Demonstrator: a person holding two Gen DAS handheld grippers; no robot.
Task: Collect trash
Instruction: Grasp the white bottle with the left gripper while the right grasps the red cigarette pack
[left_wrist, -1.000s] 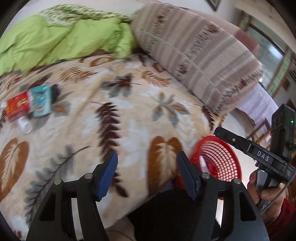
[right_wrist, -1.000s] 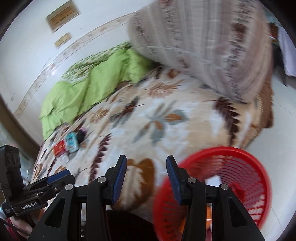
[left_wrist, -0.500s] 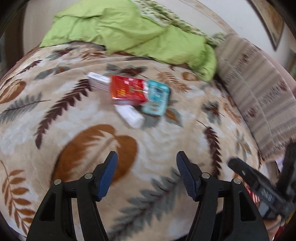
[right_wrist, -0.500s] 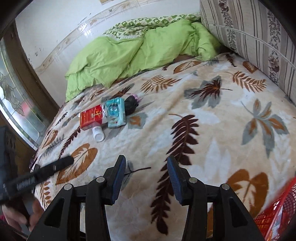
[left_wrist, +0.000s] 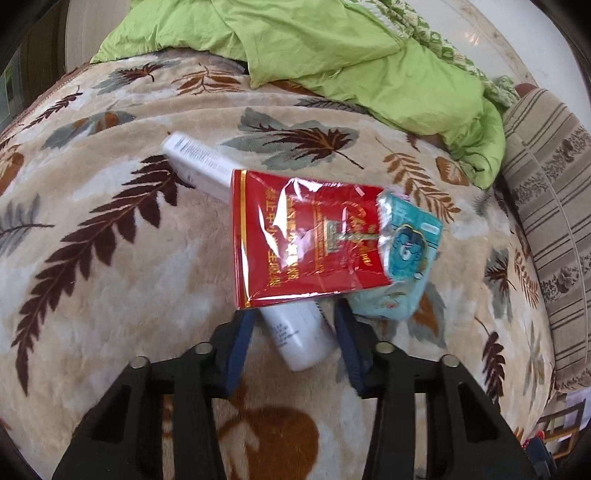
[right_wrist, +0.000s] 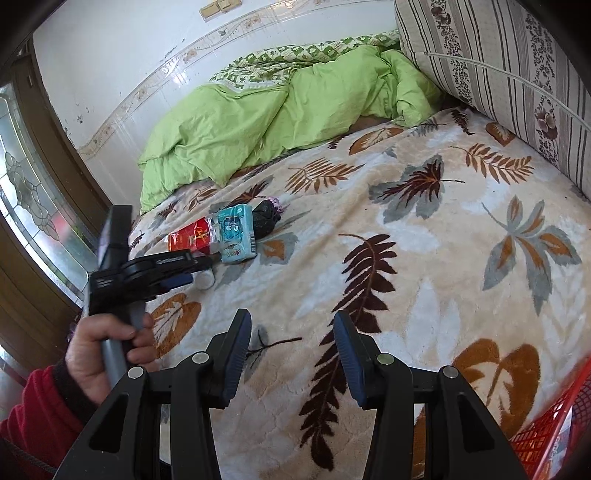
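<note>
A pile of trash lies on the leaf-print blanket: a red cigarette pack, a teal tissue pack, a white bottle and a white box. My left gripper is open, its fingers on either side of the white bottle, with a gap to each. In the right wrist view the left gripper is at the pile, beside the tissue pack, the red pack and a black crumpled bag. My right gripper is open and empty above the blanket.
A red plastic basket sits at the bed's near right edge. A green quilt is heaped at the far end. A striped cushion lies along the right. A glass door stands at the left.
My left gripper has moved in close to the trash pile and now straddles the white bottle. The right gripper has barely moved.
</note>
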